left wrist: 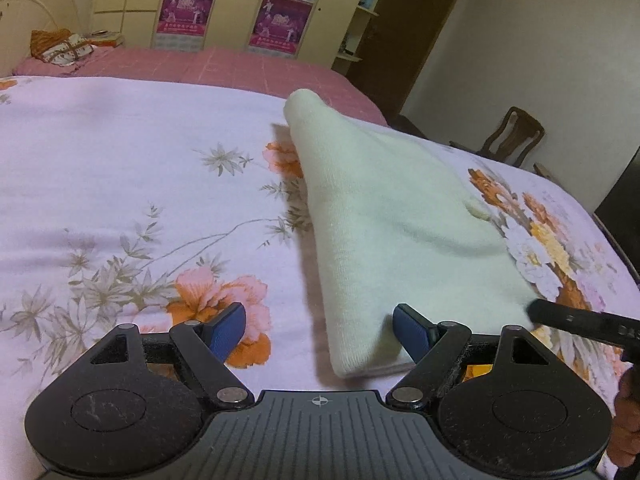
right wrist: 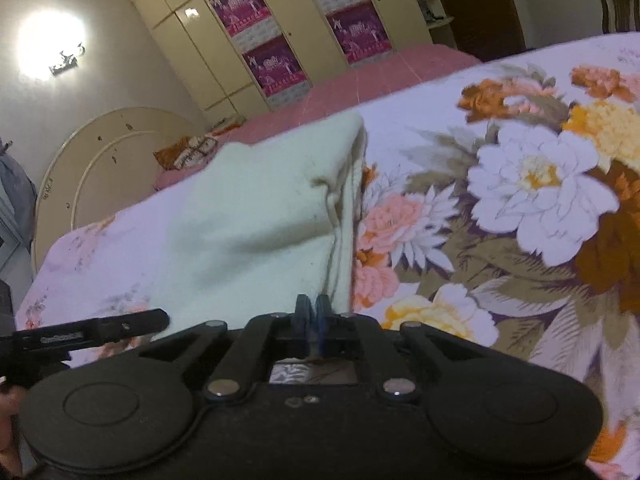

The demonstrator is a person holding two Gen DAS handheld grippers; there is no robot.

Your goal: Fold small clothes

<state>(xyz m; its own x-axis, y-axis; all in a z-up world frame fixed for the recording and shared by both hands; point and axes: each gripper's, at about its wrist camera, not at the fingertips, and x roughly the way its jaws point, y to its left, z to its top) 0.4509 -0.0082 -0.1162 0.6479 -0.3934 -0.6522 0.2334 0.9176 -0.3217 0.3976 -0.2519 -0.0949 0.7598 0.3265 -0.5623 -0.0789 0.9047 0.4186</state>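
A cream knitted garment point(left wrist: 392, 216) lies folded in a long wedge on the floral bedsheet point(left wrist: 120, 160). My left gripper point(left wrist: 320, 332) stands open just above the sheet at the garment's near corner. Its right blue pad point(left wrist: 412, 332) overlaps that corner and its left pad sits over the bare sheet. In the right wrist view the same garment point(right wrist: 256, 216) stretches away, its layered edge on the right. My right gripper point(right wrist: 313, 310) is shut at the garment's near edge, pads together, with no cloth visibly between them.
A black bar of the other tool point(left wrist: 580, 320) reaches in from the right; the left tool's bar point(right wrist: 88, 332) shows likewise. Beyond lie a pink blanket point(left wrist: 240, 68), an orange bundle point(left wrist: 60, 46) by the headboard, a wardrobe point(left wrist: 240, 4) and a wooden chair point(left wrist: 508, 136).
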